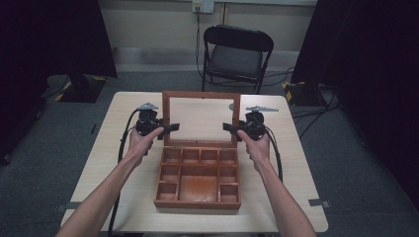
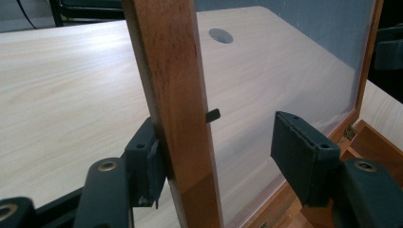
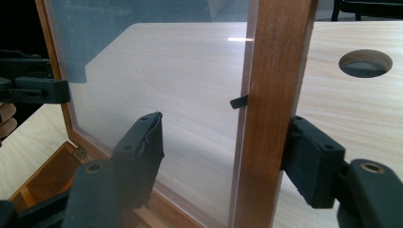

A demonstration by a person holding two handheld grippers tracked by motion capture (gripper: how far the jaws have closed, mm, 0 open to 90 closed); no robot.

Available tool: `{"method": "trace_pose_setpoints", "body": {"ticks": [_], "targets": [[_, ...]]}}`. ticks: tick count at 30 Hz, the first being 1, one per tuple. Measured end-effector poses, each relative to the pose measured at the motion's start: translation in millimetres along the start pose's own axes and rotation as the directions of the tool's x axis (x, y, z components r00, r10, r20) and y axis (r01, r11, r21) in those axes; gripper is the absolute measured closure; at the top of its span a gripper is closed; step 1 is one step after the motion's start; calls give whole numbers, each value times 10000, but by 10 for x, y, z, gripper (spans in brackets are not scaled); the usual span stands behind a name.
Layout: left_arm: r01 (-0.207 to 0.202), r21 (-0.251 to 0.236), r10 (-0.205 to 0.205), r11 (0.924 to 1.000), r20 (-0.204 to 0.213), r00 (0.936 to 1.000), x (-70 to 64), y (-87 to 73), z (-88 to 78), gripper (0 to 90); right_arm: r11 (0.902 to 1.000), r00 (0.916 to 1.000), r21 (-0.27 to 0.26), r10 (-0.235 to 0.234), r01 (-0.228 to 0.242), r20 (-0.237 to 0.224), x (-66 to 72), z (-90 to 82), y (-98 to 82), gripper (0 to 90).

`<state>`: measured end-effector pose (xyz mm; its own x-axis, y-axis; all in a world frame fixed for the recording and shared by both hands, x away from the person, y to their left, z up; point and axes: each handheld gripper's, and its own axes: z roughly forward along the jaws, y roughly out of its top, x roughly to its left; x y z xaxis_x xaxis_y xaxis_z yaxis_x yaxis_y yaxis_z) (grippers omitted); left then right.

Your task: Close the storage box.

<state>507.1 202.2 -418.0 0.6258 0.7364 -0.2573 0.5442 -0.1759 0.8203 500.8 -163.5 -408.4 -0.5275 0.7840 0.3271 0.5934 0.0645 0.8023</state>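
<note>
Light wood table [image 1: 123, 148], wooden box [image 1: 198, 178] mid-table near front edge, glass lid [image 1: 201, 120] upright. My left gripper [image 1: 169, 129] and right gripper [image 1: 229, 127] straddle lid's side rails, jaws spread, one pad touching each. Next: pinch, then swing lid down.

High view looks down over the table [image 1: 123, 148] — both gripper views sit close, sharing the lid [image 1: 201, 96].

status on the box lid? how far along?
Done: the lid stands upright over the wooden box, compartments exposed and apparently empty. In hand: the left gripper and right gripper each straddle a side rail; in each gripper view one jaw touches the wood and the other stands off the pane, so neither is clamped. Left: probably grip and swing the lid, direction unclear.
</note>
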Motion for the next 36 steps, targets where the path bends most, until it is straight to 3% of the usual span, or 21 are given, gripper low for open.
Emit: {"method": "trace_pose_setpoints", "body": {"ticks": [11, 15, 17, 25, 29, 32, 33, 36], "targets": [[-72, 17, 71, 10000, 313, 9995, -64, 67, -127, 384, 9997, 9998, -199, 163, -165, -101, 43, -53, 70, 365], [-183, -41, 185, 9998, 486, 9986, -104, 75, -197, 387, 9998, 9999, -193, -59, 57, -103, 92, -75, 67, 377], [-349, -91, 351, 9994, 293, 9990, -131, 77, -228, 405, 9996, 9997, -265, 19, -25, -225, 81, -96, 61, 389], [-341, -334, 360, 9989, 579, 9977, -153, 54, -291, 405, 9997, 9996, -252, -67, 60, -269, 134, -162, 36, 392], [-503, -215, 515, 9985, 557, 9971, -185, 57, -343, 448, 9996, 9988, -218, -209, 200, -435, 153, -218, 19, 392], [-488, -432, 518, 9979, 724, 9960, -196, 43, -391, 465, 9997, 9984, -158, -198, 189, -528, 176, -265, -1, 387], [-466, -517, 512, 9976, 909, 9945, -204, 37, -418, 471, 10000, 9971, -56, -76, 72, -751, 178, -299, -13, 385], [-509, -556, 552, 9972, 781, 9954, -242, 18, -446, 472, 10000, 9961, 26, -15, 18, -888, 178, -347, -31, 389]]}}
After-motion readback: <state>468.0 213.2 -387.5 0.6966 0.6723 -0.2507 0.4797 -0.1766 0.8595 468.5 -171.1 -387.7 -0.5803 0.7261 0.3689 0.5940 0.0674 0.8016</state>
